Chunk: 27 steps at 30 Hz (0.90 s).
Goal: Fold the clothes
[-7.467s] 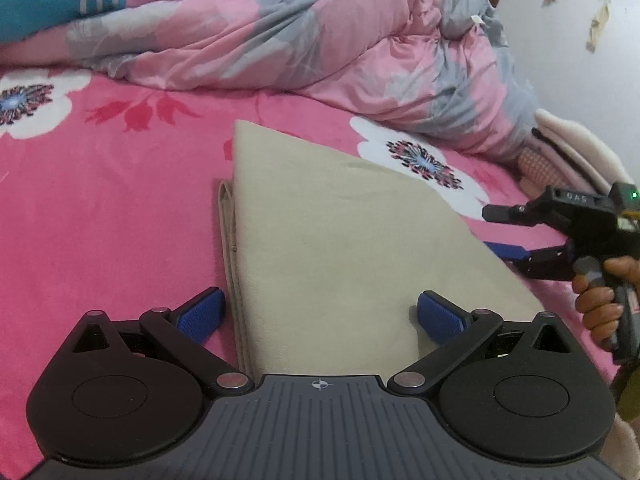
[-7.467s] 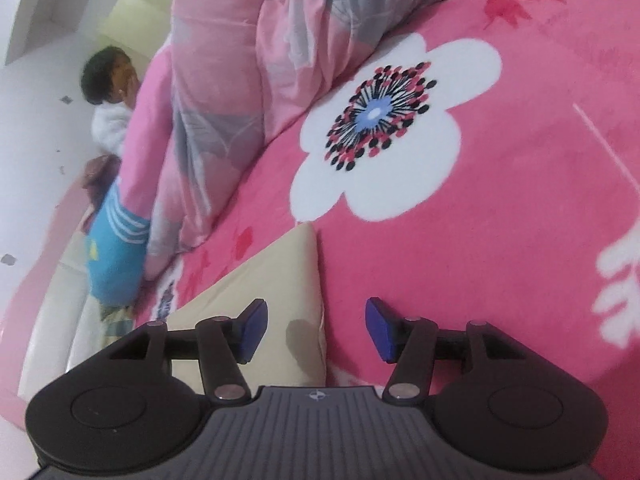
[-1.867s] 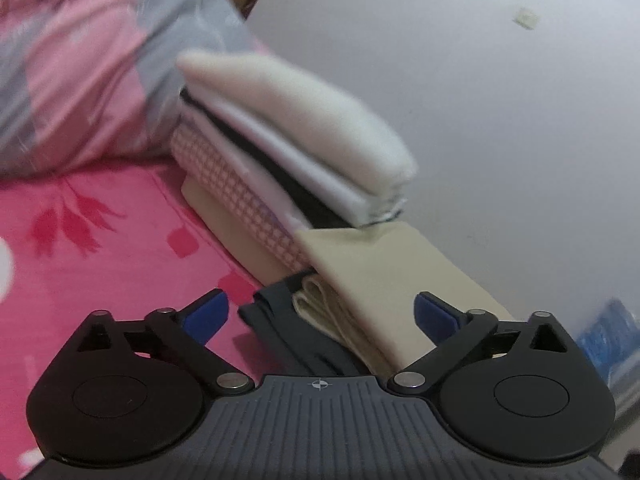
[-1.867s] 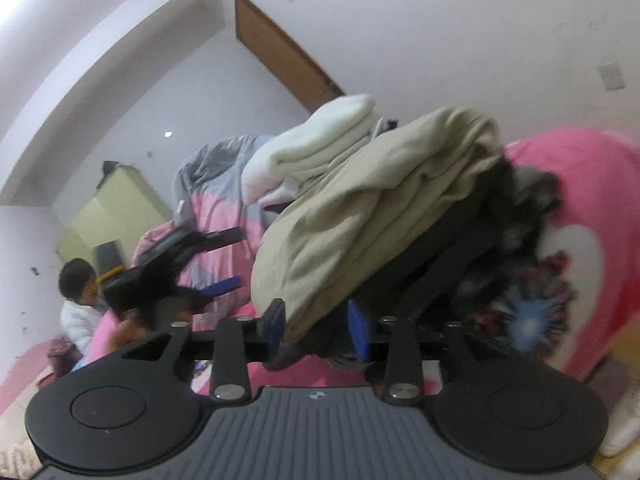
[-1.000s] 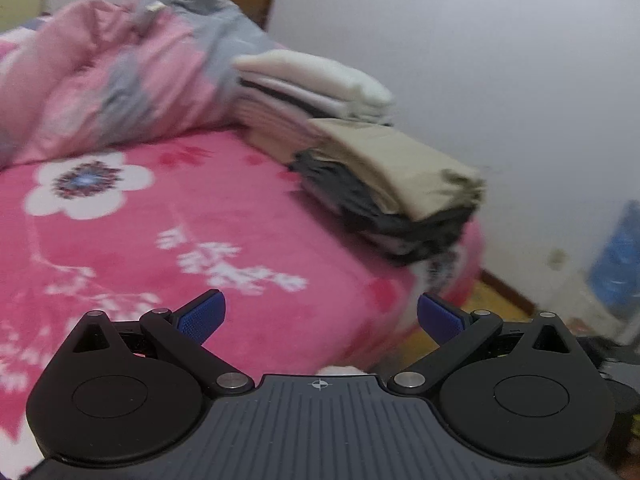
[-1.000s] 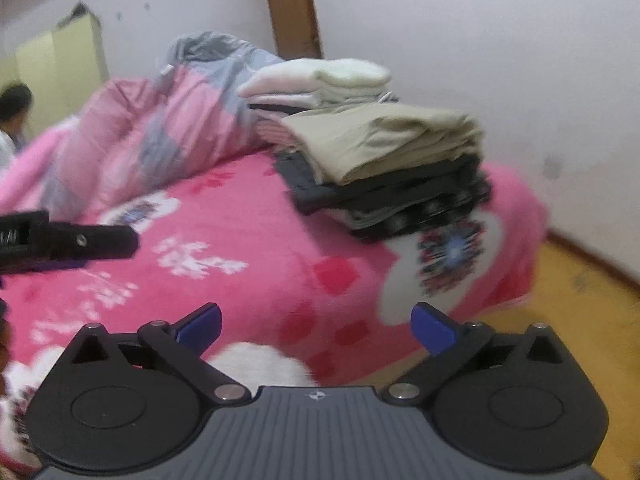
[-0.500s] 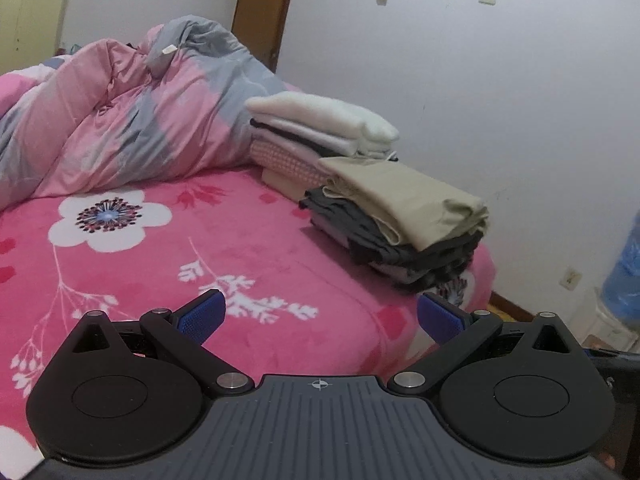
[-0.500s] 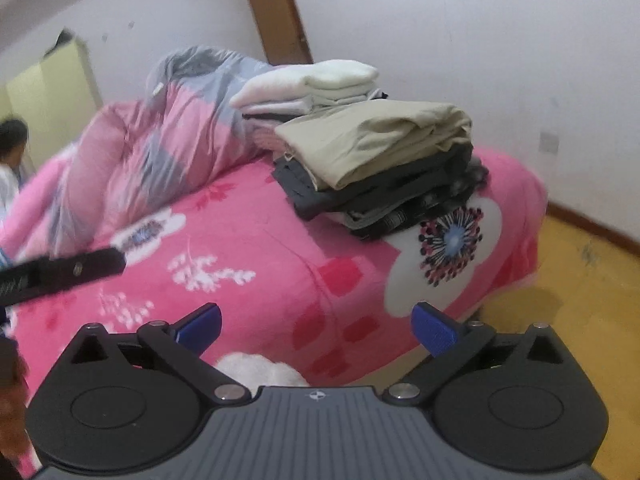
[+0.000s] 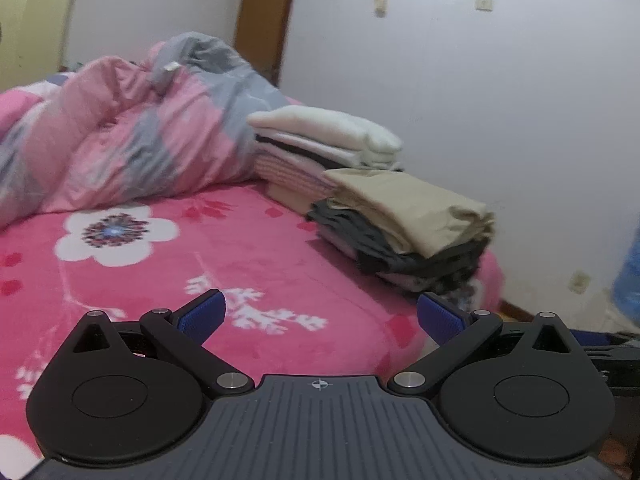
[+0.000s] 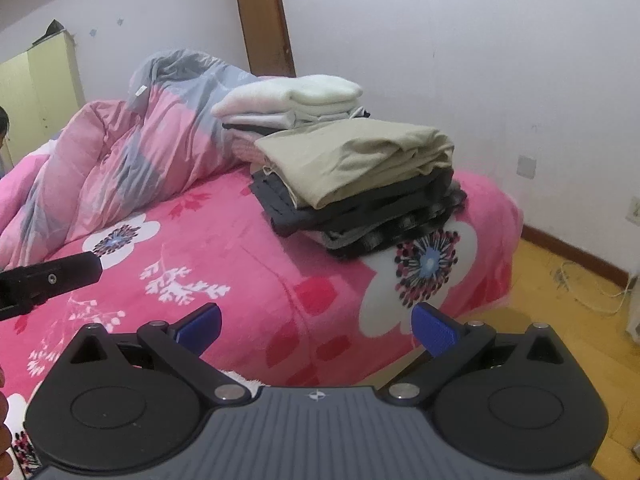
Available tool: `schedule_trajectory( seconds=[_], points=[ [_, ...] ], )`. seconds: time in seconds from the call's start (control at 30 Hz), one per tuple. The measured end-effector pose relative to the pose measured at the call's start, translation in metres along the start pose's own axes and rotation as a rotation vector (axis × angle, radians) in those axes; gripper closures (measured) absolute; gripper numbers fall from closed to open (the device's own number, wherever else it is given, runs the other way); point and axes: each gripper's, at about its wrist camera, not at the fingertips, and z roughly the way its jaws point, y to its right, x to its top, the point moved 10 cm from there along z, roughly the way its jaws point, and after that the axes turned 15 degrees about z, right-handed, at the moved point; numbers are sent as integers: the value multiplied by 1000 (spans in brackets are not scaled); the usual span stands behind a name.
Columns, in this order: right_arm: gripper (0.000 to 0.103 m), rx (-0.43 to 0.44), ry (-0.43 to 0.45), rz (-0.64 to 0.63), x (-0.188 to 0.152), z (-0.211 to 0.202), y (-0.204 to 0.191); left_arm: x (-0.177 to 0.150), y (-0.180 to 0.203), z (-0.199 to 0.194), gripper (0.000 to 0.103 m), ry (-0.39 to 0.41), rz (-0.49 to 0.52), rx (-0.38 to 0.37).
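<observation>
Both grippers, left (image 9: 320,314) and right (image 10: 316,326), hang released and empty; folded beige garment (image 10: 352,160) tops the stack (image 10: 360,216) on the bed (image 10: 240,280), nothing unfolded visible.

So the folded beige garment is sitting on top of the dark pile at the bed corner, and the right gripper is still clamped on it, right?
Not quite. The beige garment does top the dark pile, but the right gripper is open and clear of it, as the right wrist view shows.

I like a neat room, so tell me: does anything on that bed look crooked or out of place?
The beige garment tops the dark pile loosely, its folded end bunched. That pile sits at the bed's corner. The quilt lies rumpled behind.
</observation>
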Motion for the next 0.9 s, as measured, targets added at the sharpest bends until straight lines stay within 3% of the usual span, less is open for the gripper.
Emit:
schedule_trajectory(
  seconds=[0.17, 0.4, 0.7, 0.9],
  points=[
    [0, -14, 31, 10, 2, -2, -1, -9, -7, 7, 0, -62, -41, 25],
    [0, -97, 52, -106, 0, -9, -11, -24, -2, 17, 0, -111, -117, -87],
    [0, -178, 75, -210, -6, -11, -19, -32, 4, 34, 0, -176, -69, -25],
    [0, -197, 77, -233, -6, -11, -20, -35, 12, 38, 0, -178, -53, -36]
  ],
)
